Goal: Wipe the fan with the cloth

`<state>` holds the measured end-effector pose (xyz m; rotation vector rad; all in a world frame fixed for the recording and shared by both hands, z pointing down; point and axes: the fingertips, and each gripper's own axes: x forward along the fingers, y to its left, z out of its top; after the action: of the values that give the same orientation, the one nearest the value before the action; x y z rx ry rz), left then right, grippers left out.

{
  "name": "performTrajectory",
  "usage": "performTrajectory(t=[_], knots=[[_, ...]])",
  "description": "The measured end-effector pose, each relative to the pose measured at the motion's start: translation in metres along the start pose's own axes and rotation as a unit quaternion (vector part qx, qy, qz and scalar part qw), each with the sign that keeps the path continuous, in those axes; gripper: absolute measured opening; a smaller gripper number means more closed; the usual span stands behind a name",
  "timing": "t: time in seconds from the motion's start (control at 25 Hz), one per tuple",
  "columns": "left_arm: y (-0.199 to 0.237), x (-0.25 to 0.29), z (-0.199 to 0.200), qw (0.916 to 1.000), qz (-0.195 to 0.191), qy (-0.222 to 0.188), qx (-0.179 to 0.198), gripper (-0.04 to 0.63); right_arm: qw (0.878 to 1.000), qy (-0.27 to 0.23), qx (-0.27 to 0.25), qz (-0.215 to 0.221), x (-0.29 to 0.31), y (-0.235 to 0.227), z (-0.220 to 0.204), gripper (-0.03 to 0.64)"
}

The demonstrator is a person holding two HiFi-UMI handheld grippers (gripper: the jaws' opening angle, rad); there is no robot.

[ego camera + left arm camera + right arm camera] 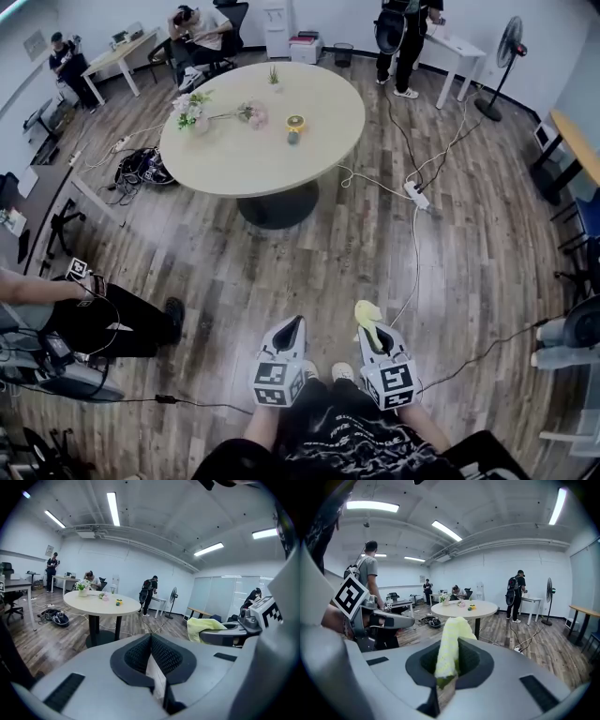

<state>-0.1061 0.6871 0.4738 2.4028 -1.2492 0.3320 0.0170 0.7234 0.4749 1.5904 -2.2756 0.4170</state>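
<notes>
Yellow cloth (449, 641) lengthwise in the clenched right tool (453, 654), end forward; left tool (150, 643) clenched, empty.

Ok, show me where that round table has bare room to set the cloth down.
The near half of the round table is bare, between the flowers, the yellow item and the rim facing you; so is its right side. Crowded middle-left: flowers, pink item, yellow item, plus a small plant near the far rim.
</notes>
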Motion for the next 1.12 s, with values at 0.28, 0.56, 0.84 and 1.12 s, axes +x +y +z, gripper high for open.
performTrajectory(t=[0.28,0.56,0.84,1.12], knots=[[-0.008,-0.002,0.007,0.9999,-0.009,-0.010,0.005,0.022,1.000,-0.017,0.004,-0.015,-0.001,-0.010,0.010,0.029],[-0.013,0.003,0.016,0.9990,-0.037,-0.024,-0.006,0.182,0.999,-0.032,0.013,-0.020,0.002,-0.018,0.016,0.031],[-0.007,0.006,0.021,0.9975,-0.066,-0.021,0.014,0.299,0.999,-0.034,0.015,-0.037,0.014,-0.018,0.019,0.032],[0.000,0.019,0.017,0.9947,-0.096,-0.002,0.038,0.307,0.997,-0.036,0.028,-0.057,0.030,-0.020,0.017,0.032]])
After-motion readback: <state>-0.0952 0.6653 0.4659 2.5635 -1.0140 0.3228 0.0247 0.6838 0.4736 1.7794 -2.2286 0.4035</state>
